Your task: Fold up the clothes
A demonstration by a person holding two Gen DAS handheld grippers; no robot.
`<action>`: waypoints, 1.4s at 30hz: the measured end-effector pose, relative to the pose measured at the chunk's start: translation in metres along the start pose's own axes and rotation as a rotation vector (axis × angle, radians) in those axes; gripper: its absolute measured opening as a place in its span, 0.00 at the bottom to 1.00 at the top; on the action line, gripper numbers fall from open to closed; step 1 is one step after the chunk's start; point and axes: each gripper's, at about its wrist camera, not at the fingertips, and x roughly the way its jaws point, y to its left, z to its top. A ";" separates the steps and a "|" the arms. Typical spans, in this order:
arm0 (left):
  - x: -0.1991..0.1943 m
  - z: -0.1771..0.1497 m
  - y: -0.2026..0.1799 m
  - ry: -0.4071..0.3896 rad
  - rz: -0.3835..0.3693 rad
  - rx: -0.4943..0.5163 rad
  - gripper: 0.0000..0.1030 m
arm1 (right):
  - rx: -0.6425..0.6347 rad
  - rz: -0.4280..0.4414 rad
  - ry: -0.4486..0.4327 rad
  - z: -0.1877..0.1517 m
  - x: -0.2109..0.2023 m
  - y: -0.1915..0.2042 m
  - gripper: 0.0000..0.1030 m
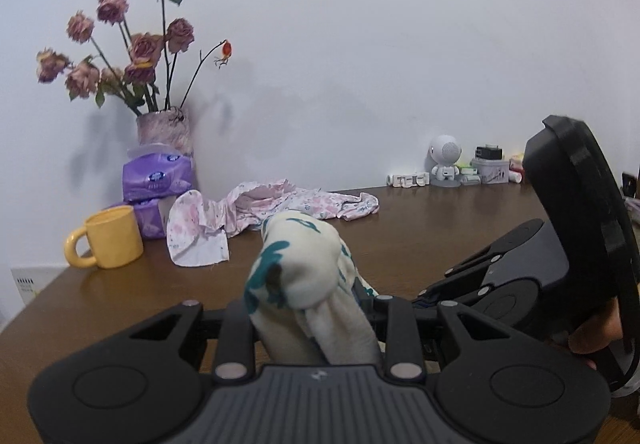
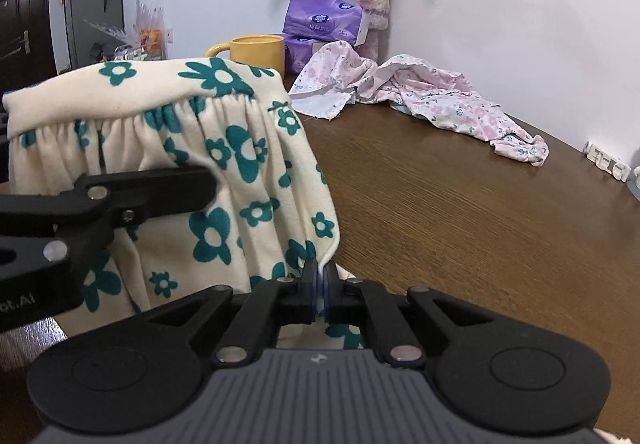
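Note:
A cream garment with teal flowers hangs lifted above the brown table. In the right wrist view my right gripper is shut on the garment's lower edge, the cloth pinched between its pads. My left gripper reaches in from the left, its tips buried in the gathered part. In the left wrist view the same garment is bunched between the fingers of my left gripper, which is shut on it. The right gripper sits close at the right, held by a hand.
A pink floral garment lies crumpled at the back of the table. Beside it stand a yellow mug, purple tissue packs and a vase of dried roses. Small items line the wall at the right.

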 end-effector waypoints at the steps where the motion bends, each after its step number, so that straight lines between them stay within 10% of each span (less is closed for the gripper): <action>1: 0.000 0.000 -0.003 -0.001 0.005 0.018 0.26 | 0.020 0.007 -0.001 0.000 -0.001 -0.003 0.06; 42: 0.001 -0.027 -0.149 -0.031 -0.011 0.706 0.26 | 0.375 -0.170 -0.119 -0.096 -0.119 -0.068 0.19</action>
